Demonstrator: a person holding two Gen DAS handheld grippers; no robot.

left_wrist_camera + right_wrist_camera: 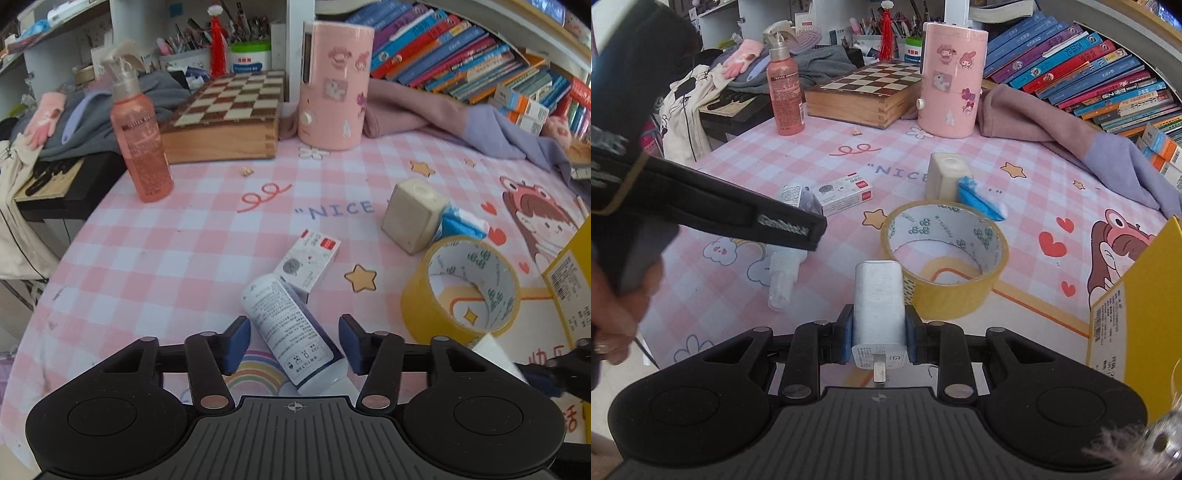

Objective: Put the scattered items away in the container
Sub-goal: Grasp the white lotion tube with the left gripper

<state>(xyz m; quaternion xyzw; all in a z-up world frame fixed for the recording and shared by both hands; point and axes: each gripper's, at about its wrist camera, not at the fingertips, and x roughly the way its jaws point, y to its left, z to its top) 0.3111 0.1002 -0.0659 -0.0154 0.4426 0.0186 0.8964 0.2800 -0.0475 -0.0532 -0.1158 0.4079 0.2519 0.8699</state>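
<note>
Here the white charger (879,306) is clenched by the right gripper (879,338) above the table's near edge, presumably for carrying to the yellow box (1126,302), while the lying bottle (291,328) is straddled by the released left gripper (293,343).

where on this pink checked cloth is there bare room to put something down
Free: the checked stretch between the pink spray bottle, chessboard box and small white box. Crowded: around the tape roll, cream block, blue packet and white bottle.
</note>
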